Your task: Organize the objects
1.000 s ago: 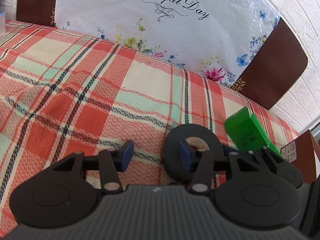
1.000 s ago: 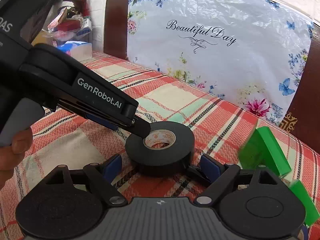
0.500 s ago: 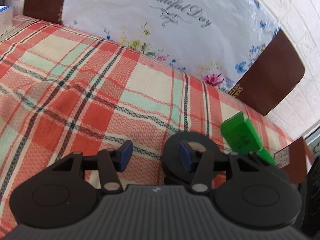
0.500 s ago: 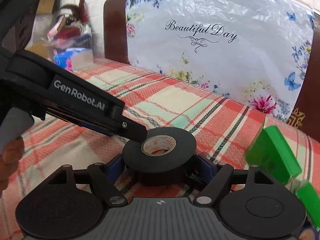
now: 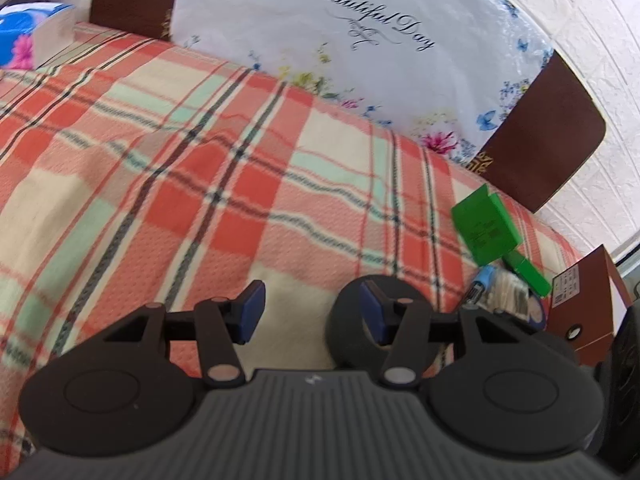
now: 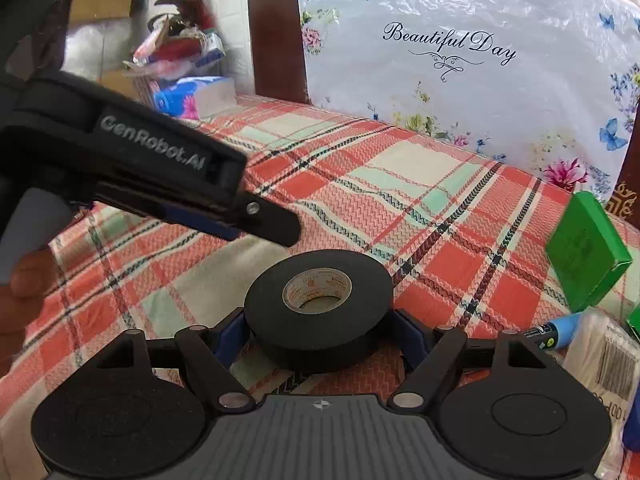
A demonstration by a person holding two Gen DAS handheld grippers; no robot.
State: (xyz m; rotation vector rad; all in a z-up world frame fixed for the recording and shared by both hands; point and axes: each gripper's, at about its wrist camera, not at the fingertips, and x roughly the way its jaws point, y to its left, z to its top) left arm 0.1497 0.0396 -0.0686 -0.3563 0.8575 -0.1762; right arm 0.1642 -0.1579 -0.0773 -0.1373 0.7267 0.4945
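Gripping the black tape roll point(image 6: 318, 298) with my right gripper point(image 6: 318, 334): both blue pads press its flanks, roll sits lower centre of the right wrist view, on or just off the plaid cloth point(image 6: 400, 184), cannot tell which. My left gripper point(image 5: 310, 310) is spread wide with nothing between the pads; in the right view its finger hovers just above and left of the roll, not touching it.

Step, as I read it: pickup of the tape, grasp made, lift pending. Next move calls for a straight lift that clears the left finger, then a carry to wherever the clutter gets grouped; destination not obvious from here.

Count: one tape roll, one green box point(image 6: 586, 250) at right edge, one blue-capped tube point(image 6: 558, 330) lower right, one brown carton point(image 5: 586, 300) at right of left view, one tissue pack point(image 6: 192, 96) upper left
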